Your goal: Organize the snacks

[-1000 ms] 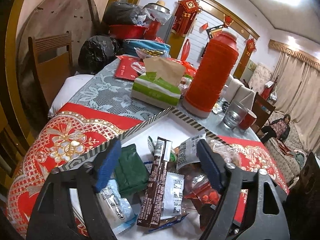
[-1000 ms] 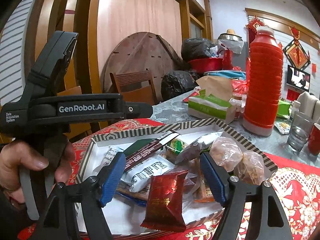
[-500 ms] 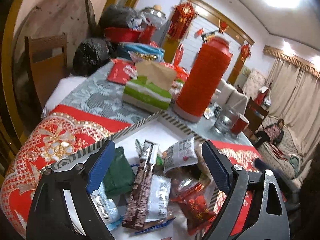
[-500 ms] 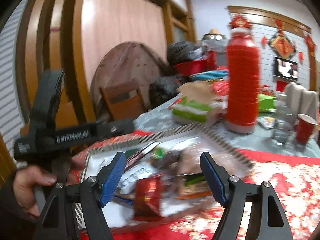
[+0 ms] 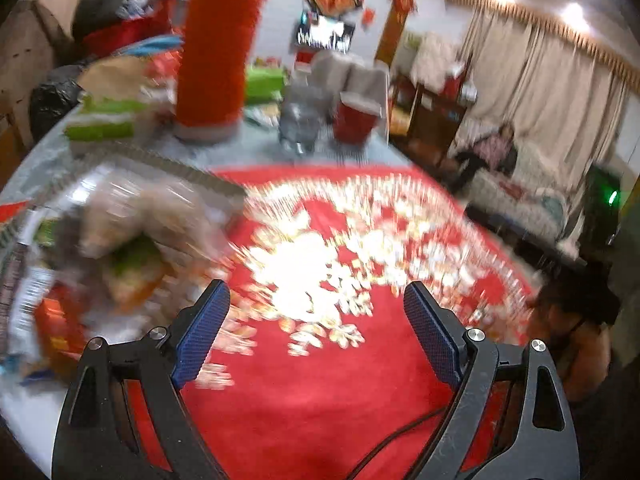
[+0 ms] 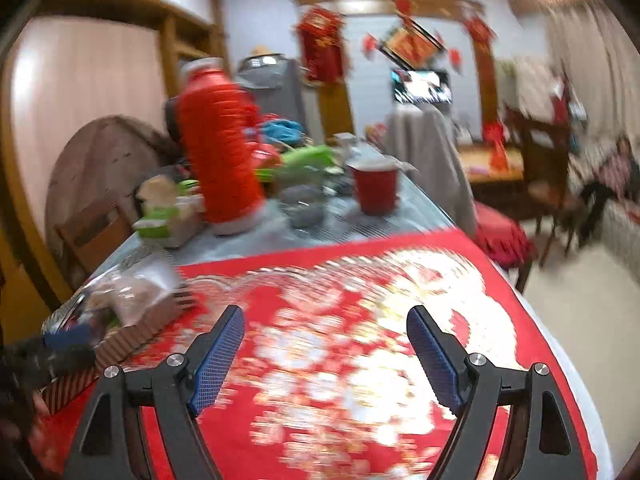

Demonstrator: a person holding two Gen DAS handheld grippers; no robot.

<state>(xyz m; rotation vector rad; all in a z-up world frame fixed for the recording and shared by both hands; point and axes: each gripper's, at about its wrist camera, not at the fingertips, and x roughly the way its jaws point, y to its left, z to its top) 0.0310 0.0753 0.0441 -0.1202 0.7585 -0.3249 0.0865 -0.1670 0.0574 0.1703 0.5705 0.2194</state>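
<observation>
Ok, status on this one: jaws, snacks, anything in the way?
Left gripper and right gripper open, empty, over red cloth. Snack tray off to their left, untouched. Nothing between the jaws; frames blurred.

Both wrist views face across red cloth (image 5: pixel 320 400), sharing thermos (image 6: pixel 218 148).

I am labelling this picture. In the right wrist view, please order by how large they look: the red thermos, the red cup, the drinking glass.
1. red thermos, clearly the largest.
2. red cup.
3. drinking glass, blurred; it looks near the cup's size, so this order is unsure.
</observation>
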